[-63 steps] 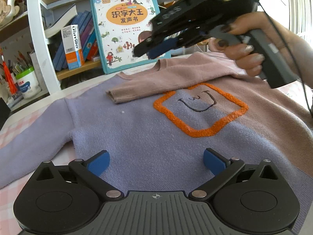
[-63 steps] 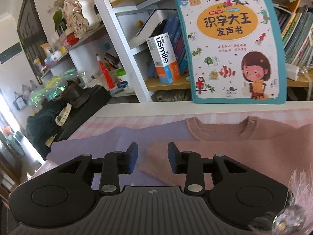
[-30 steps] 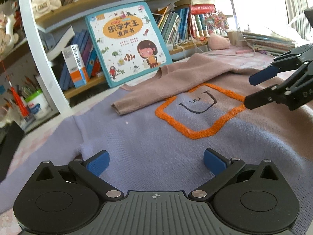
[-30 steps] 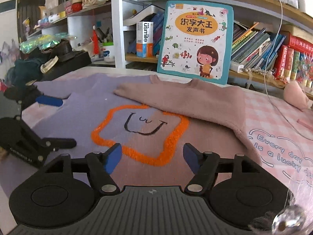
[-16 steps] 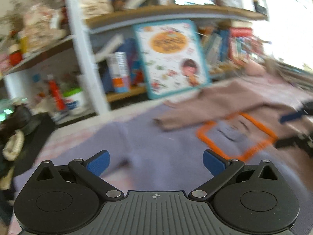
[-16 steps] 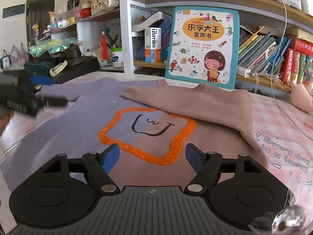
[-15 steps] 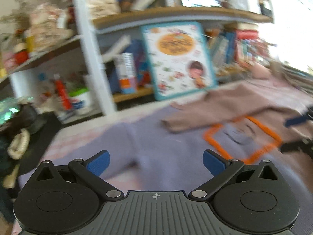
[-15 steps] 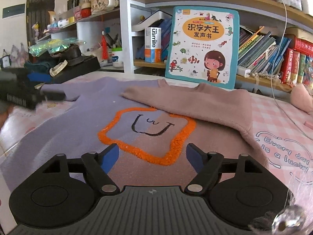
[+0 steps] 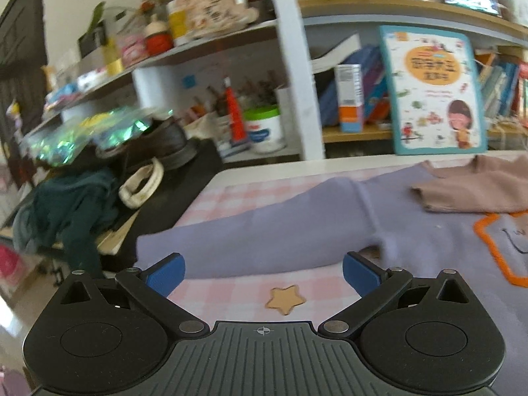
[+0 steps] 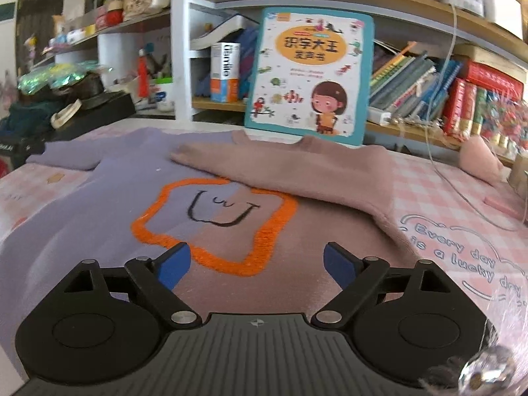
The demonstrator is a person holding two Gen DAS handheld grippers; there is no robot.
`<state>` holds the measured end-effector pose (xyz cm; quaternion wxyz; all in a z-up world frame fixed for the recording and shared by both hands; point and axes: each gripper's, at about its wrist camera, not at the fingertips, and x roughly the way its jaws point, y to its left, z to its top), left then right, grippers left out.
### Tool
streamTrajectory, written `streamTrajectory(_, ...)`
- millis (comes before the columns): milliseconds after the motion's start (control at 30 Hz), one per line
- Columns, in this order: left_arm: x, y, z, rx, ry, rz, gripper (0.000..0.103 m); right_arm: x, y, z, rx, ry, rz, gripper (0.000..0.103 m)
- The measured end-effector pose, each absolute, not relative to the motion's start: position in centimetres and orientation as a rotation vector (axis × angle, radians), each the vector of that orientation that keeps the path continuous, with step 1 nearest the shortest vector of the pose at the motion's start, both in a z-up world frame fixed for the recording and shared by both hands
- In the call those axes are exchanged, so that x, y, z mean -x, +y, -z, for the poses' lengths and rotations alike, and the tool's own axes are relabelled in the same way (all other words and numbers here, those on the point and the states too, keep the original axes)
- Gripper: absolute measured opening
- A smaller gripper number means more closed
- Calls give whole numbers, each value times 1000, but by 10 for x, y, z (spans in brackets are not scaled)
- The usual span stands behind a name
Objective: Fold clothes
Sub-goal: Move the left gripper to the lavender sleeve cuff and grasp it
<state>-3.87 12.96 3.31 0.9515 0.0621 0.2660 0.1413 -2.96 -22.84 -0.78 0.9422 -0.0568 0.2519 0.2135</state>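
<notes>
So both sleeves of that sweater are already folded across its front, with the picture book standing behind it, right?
Not both. Only the pink sleeve is folded across the sweater; the purple sleeve still lies stretched out flat on the table, as the left wrist view shows. The picture book does stand behind it.

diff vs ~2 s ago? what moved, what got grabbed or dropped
Left tongs swung off the sweater's front to its outstretched purple sleeve, open and empty. Right tongs have just been opening, nothing between them, pulled back from the pink sleeve. That sleeve stays folded across the chest; book unmoved.
</notes>
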Motion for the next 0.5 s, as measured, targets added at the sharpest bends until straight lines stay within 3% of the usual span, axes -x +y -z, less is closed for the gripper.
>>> streamTrajectory(500,20,168,-20,-40,567,-337,103,27,-216,12,187,557,-451,90)
